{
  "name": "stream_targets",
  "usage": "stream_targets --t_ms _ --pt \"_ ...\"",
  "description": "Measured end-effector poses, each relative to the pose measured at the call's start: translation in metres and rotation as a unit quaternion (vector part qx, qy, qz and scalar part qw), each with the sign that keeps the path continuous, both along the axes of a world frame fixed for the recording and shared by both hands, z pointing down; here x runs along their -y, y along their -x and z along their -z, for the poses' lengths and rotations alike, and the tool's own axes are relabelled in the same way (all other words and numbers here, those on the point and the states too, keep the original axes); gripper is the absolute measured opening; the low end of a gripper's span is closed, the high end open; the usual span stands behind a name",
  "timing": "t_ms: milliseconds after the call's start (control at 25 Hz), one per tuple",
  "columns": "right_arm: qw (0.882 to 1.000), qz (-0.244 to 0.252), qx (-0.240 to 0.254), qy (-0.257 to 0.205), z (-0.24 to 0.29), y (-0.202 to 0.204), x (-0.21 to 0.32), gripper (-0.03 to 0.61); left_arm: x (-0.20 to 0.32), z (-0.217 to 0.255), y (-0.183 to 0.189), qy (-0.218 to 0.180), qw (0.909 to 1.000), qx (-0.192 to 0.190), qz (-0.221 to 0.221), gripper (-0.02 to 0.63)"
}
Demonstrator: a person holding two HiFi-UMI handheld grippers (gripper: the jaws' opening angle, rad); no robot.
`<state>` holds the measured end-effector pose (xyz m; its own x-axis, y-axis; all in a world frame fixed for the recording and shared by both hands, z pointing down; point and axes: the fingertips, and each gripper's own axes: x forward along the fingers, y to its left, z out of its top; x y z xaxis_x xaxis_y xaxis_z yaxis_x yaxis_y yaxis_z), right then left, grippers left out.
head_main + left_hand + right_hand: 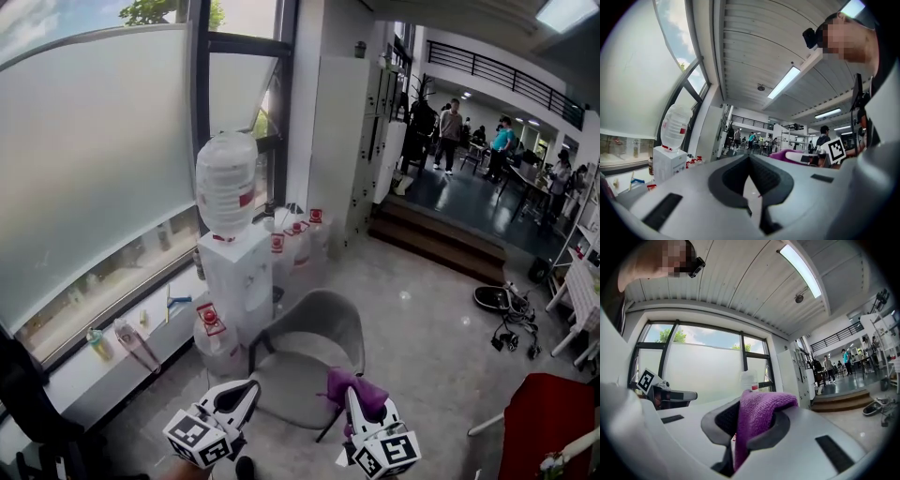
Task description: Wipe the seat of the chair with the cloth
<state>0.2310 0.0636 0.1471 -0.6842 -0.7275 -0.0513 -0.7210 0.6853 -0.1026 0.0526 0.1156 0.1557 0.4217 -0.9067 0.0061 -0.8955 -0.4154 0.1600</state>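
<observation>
A grey shell chair [317, 330] stands just below me in the head view, its seat [284, 380] bare. My right gripper [354, 405] hovers over the seat's right front edge, shut on a purple cloth [349, 384]. In the right gripper view the cloth [759, 412] bulges out between the closed pads of that gripper [757, 404] and hangs down. My left gripper [246, 390] is held over the seat's left front edge. Its jaws [749, 160] meet at the tips with nothing held. Both gripper views point upward, so neither shows the chair.
A white water dispenser [234, 274] with a large bottle [227, 183] stands directly behind the chair, with spare bottles [296, 240] beside it. The window sill [122, 349] runs along the left. A red object [548, 422] is at the lower right. Steps [436, 234] and people are farther back.
</observation>
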Motion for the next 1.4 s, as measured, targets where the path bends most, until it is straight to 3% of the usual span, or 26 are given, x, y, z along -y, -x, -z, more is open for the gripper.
stream_targets --t_ms 440,920,1160,1400 --pt "0.999 -0.033 -0.012 -0.004 0.009 0.066 0.032 0.029 0.043 -0.001 0.071 -0.004 0.9994 -0.004 -0.033 0.003" --pt "0.997 -0.073 -0.039 0.002 0.004 0.105 0.049 0.029 0.071 -0.006 0.118 -0.001 0.9979 -0.025 -0.06 0.003" --pt "0.995 -0.093 -0.043 0.01 -0.001 0.115 0.054 0.029 0.081 -0.014 0.13 0.003 0.9956 -0.028 -0.089 0.003" --pt "0.993 -0.111 -0.042 0.015 -0.003 0.1 0.071 0.029 0.1 -0.015 0.115 0.006 0.9936 -0.03 -0.108 0.003"
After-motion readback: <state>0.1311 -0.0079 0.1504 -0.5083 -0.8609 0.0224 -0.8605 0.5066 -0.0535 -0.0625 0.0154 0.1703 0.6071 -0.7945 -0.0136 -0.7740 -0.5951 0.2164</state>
